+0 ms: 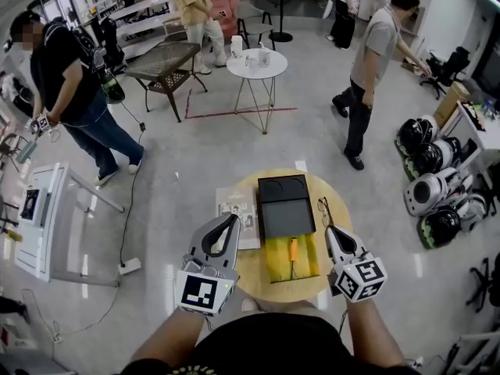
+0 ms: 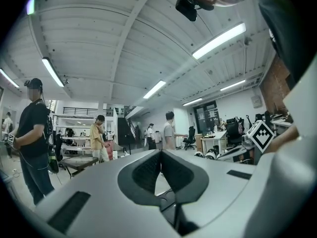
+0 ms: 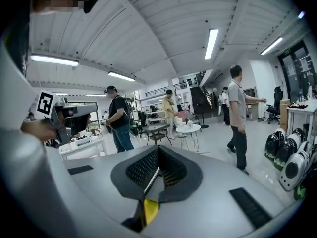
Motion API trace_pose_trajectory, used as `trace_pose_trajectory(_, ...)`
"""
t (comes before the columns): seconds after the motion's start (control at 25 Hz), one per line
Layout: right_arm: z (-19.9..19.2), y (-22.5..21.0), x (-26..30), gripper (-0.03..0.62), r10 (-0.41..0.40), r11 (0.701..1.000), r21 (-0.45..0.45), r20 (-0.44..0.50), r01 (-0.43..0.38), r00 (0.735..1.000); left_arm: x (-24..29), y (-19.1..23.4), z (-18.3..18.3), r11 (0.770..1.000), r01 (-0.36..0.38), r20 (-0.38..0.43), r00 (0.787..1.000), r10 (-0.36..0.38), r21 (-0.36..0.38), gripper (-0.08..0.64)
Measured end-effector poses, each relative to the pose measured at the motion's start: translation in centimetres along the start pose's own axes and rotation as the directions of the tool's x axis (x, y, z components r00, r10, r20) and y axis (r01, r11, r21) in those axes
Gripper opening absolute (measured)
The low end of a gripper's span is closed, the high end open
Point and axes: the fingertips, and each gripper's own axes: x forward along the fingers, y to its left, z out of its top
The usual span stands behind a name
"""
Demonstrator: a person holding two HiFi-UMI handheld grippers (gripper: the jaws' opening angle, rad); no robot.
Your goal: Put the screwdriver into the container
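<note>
An orange-handled screwdriver point(image 1: 293, 251) lies on a yellow mat point(image 1: 275, 261) at the near side of a round wooden table point(image 1: 250, 270). Just beyond the mat sits a flat black container point(image 1: 285, 207). My left gripper point(image 1: 233, 218) hovers at the table's left edge, its jaws meeting at the tips with nothing between them. My right gripper point(image 1: 329, 230) hangs to the right of the mat, shut and empty. In the left gripper view the left gripper point(image 2: 160, 152) points level across the room. The right gripper point(image 3: 158, 150) points slightly down, with a bit of yellow showing beneath its jaws.
An open booklet point(image 1: 237, 213) lies on the table left of the container, and a pair of glasses point(image 1: 324, 209) to its right. Several people stand around the room. A small white round table point(image 1: 257, 63) stands farther off, helmets point(image 1: 430, 186) lie at the right, and a white rack point(image 1: 39, 217) at the left.
</note>
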Motion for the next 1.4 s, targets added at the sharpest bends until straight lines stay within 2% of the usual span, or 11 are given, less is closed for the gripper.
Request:
trace_pose_trajectory(0.72,6.8,3.5,-5.0,0.012,0.057,0.994,-0.103,0.146,-0.042,0.988,-2.3,-1.1,0.2,1.0,0.021,-0.005,1.0,-0.021,-0.004,0.017)
trace_pose_trajectory(1.04,6.1,4.2,-6.2,0.012,0.056,0.996,-0.075,0.144,-0.045,0.988,-3.2,-1.9,-0.1,0.999,0.042,-0.017,0.999,-0.042,0.008,0.017)
trace_pose_trajectory(1.4,5.9,5.0,-7.8,0.012,0.008,0.998,-0.067,0.161,0.003,0.987,-4.0,-2.0,0.1,0.997,0.082,0.009,0.997,-0.082,0.001,0.017)
